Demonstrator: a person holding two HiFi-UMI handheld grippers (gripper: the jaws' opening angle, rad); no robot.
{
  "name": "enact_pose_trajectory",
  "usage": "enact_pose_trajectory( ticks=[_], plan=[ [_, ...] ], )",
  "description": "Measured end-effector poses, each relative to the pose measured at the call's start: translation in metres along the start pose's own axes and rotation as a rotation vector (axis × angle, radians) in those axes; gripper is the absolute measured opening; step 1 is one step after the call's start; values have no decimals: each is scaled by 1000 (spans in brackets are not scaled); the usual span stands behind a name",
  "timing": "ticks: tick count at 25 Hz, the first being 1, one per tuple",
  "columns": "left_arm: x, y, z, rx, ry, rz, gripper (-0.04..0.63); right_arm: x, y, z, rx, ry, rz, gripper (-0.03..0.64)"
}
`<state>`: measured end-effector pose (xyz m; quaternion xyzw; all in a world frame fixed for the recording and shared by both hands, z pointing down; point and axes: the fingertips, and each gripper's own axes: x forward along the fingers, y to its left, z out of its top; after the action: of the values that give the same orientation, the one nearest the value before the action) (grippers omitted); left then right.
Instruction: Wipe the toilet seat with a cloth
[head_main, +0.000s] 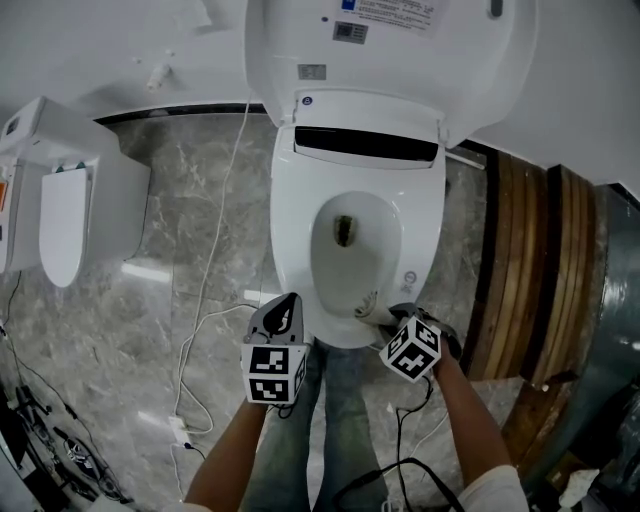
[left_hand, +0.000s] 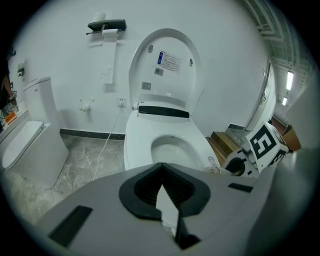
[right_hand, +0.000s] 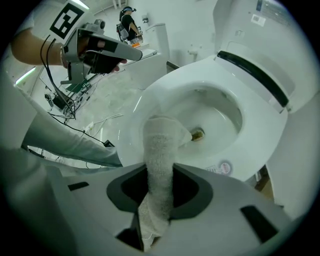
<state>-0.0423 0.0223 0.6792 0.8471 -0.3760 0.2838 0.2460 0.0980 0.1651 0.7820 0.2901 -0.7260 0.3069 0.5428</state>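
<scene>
A white toilet stands with its lid raised and its seat down. My right gripper is at the seat's front right edge, shut on a white cloth. The cloth's free end lies on the front rim of the seat, over the bowl. In the head view only a bit of the cloth shows. My left gripper hovers at the seat's front left edge, shut and empty, pointing at the toilet seat.
A second toilet stands at the left wall. A white cable runs across the marble floor to a power strip. Wooden planks lean at the right. A person's legs stand before the bowl.
</scene>
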Motion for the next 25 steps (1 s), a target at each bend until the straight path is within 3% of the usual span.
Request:
enact_pose_trajectory(
  ticks=[25],
  plan=[
    [-17,29,-21,-50,-4,39,11,15,73,19,-12,-4,115,108]
  ],
)
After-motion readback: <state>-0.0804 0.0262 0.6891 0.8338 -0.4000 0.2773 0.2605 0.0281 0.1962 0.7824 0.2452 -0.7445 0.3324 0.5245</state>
